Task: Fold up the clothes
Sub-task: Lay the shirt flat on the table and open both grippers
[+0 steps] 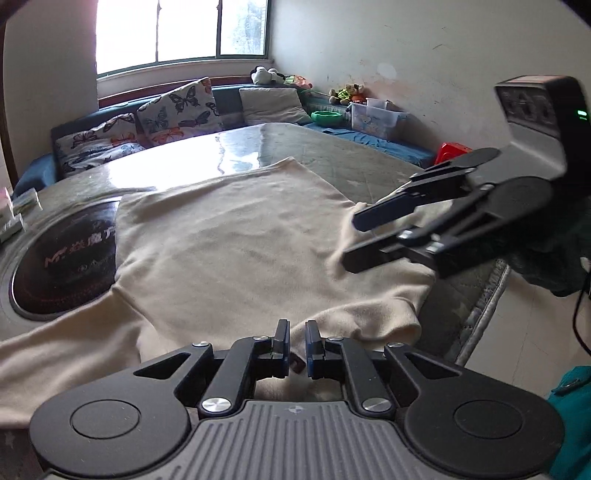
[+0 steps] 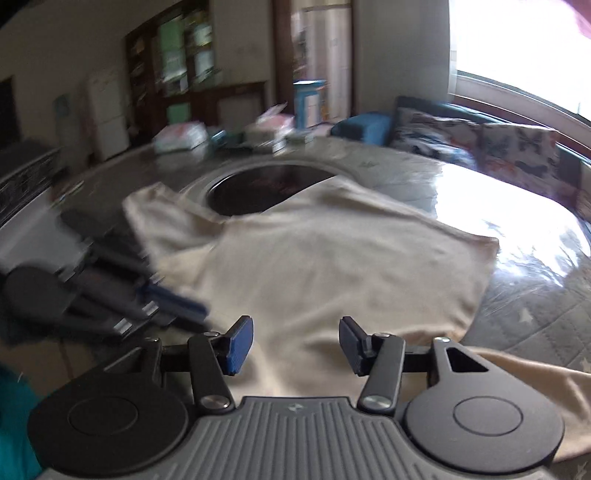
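cream garment [image 1: 229, 240] lies under both grippers, left gripper [image 1: 297, 334] pinching it.

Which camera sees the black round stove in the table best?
The left wrist view: the round cooktop is sharp there, with its printed markings, though the cream garment covers one side. The right wrist view shows the cooktop farther off and blurred, also partly covered.

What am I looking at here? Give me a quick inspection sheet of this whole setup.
Surface: round table with a quilted cover and a dark inset hotplate.
Job's things: cream garment spread flat, partly over the hotplate.
Clutter: small boxes at the far edge.
Grippers: left gripper nearly shut at the garment's near edge; right gripper open above the cloth.
Cables: black cable hanging at right.
Surroundings: butterfly cushions, window.
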A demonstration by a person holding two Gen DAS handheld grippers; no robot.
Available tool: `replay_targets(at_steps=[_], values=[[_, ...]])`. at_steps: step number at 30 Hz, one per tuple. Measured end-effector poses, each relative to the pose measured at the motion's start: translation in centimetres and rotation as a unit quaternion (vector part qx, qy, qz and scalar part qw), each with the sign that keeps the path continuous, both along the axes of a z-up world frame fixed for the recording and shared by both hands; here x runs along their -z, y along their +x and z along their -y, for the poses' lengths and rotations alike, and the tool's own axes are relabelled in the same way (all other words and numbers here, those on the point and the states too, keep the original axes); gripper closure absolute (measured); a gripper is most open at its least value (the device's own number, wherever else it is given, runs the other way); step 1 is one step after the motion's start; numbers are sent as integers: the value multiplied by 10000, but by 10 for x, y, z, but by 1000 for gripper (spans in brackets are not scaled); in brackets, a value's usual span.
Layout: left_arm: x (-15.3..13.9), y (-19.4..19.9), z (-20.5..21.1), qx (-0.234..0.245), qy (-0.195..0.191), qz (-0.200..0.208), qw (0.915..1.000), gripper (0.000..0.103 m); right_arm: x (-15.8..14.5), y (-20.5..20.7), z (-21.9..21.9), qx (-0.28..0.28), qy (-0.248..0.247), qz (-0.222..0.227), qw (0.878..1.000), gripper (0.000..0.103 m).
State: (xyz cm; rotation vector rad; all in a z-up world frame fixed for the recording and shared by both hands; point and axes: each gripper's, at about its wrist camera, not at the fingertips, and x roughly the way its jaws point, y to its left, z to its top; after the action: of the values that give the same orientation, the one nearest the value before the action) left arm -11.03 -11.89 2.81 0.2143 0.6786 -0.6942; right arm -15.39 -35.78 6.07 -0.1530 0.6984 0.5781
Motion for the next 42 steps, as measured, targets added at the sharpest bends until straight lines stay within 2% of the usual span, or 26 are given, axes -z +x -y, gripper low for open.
replay_targets(at_steps=[1,5,10,15,20,25,38,42], values=[[-1,1,0,12,8,7,10000,94,1,6,2,109,54,2,9999,50],[-4,14,-4,-151,50,12,9999,94,21,26,13,649,-294,-204,9972,50],[0,44,-11,-494,70,-187,9986,93,22,14,23,623,-458,-183,9968,49],[4,76,-15,-844,20,-280,9960,90,10,32,25,750,-333,-14,9966,44],[12,94,-23,-1151,-40,-404,9925,90,16,82,37,1167,-50,-280,9928,44],[12,99,-40,-1350,-204,-438,9897,90,24,125,53,1493,-34,-442,9878,44],[12,102,-52,-1464,-361,-390,9878,90,35,218,45,1765,-301,-304,9834,42],[13,105,-56,-1502,-425,-388,9870,90,38,241,37,1744,-357,-239,9837,37]])
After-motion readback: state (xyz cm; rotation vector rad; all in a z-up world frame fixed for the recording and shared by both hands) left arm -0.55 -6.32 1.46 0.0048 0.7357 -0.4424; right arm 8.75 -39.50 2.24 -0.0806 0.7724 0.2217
